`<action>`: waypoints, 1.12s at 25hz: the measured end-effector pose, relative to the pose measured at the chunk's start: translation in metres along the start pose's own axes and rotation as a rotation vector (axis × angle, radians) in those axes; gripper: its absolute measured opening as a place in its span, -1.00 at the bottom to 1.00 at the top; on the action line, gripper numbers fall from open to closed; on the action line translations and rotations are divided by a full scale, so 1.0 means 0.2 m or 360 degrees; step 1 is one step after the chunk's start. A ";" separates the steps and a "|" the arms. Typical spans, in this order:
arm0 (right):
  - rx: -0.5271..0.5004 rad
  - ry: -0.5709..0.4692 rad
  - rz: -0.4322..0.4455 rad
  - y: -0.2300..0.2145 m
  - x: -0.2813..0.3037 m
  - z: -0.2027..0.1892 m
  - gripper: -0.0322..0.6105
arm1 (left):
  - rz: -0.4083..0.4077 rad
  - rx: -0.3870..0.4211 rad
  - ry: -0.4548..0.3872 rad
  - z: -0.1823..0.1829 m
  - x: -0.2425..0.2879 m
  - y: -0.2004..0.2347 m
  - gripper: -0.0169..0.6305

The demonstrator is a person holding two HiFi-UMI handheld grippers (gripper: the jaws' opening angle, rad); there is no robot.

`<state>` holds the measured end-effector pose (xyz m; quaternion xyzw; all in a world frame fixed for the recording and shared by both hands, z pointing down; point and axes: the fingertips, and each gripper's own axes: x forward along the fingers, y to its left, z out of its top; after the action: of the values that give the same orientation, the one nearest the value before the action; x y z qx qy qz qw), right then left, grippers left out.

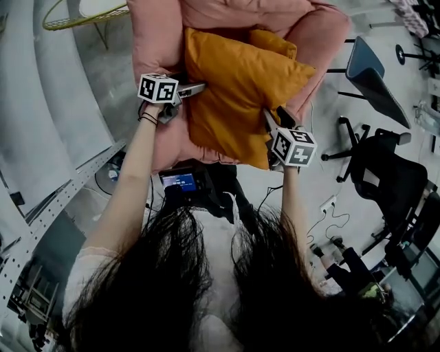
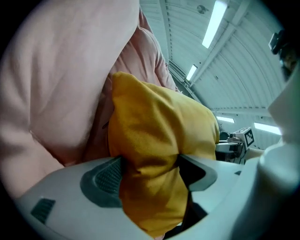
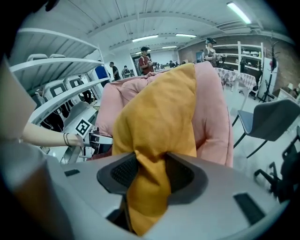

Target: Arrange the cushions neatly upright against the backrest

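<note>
An orange cushion (image 1: 237,96) leans on the seat of a pink padded armchair (image 1: 155,41), and the edge of a second orange cushion (image 1: 275,42) shows behind it. My left gripper (image 1: 194,89) is at the cushion's left edge. In the left gripper view its jaws stand wide, and the cushion's corner (image 2: 154,136) bulges between them (image 2: 150,173). My right gripper (image 1: 269,120) is at the cushion's lower right corner. In the right gripper view it (image 3: 151,173) pinches a fold of the cushion (image 3: 159,122). The pink backrest (image 3: 213,108) rises behind.
A grey office chair (image 1: 371,69) and a black one (image 1: 388,179) stand to the right. A power strip with cables (image 1: 328,204) lies on the floor. Metal shelving (image 1: 69,185) runs along the left, and a yellow wire frame (image 1: 82,17) stands beyond it. Several people (image 3: 146,58) stand far off.
</note>
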<state>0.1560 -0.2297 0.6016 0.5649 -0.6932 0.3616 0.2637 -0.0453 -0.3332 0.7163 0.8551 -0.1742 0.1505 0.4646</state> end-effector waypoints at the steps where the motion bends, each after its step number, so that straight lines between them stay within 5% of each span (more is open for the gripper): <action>1: 0.0009 -0.0003 0.0013 -0.01 0.00 0.00 -0.30 | 0.0021 0.0015 -0.0012 0.00 -0.01 -0.02 0.24; 8: 0.0059 -0.0037 0.0070 -0.04 -0.12 -0.04 -0.52 | 0.0250 0.0153 -0.0097 -0.04 -0.11 -0.25 -0.18; 16: 0.0073 -0.0142 0.0293 0.04 -0.41 -0.03 -0.61 | 0.0430 0.0372 -0.0257 0.01 -0.44 -0.68 -0.30; 28: 0.0095 -0.0448 0.0606 0.29 -0.42 0.47 -0.63 | 0.0788 0.0439 -0.0525 0.25 -0.97 -0.92 -0.39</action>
<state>0.1220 -0.2488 0.4683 0.4763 -0.8062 0.3428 0.0749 -0.1330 -0.2514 0.4724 0.8545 -0.4276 0.1406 0.2592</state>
